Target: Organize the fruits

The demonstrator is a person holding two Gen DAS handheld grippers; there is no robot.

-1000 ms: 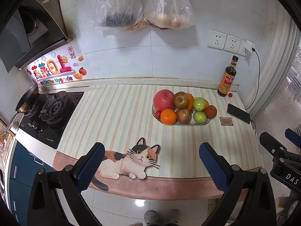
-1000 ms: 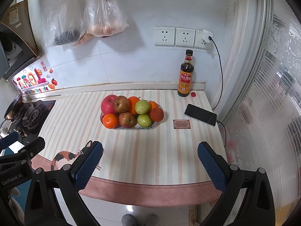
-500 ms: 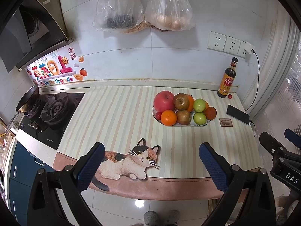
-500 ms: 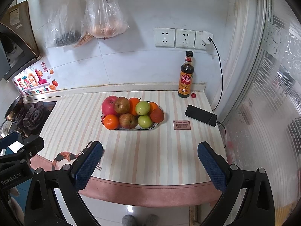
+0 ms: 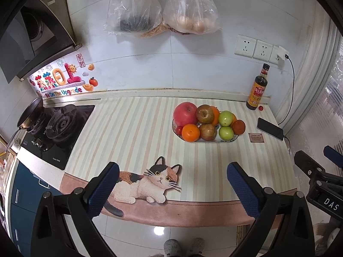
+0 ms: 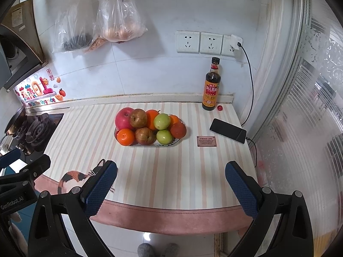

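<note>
Hovering short of the fruit plate (image 6: pixel 171 144), left gripper (image 5: pixel 172 184) and right gripper (image 6: pixel 170 182) both gaped wide, empty. Piled fruit (image 6: pixel 141 136) hid most of the plate; rear oranges (image 6: pixel 151 117) were half-covered.

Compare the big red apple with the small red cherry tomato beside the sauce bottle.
The big red apple is far larger than the small red cherry tomato. The apple is piled with other fruit in the oval glass dish; the tomato lies loose on the striped mat, apart from the dish, next to the dark sauce bottle. The apple shows a stem dimple; the tomato looks smooth. Both are red and round.
</note>
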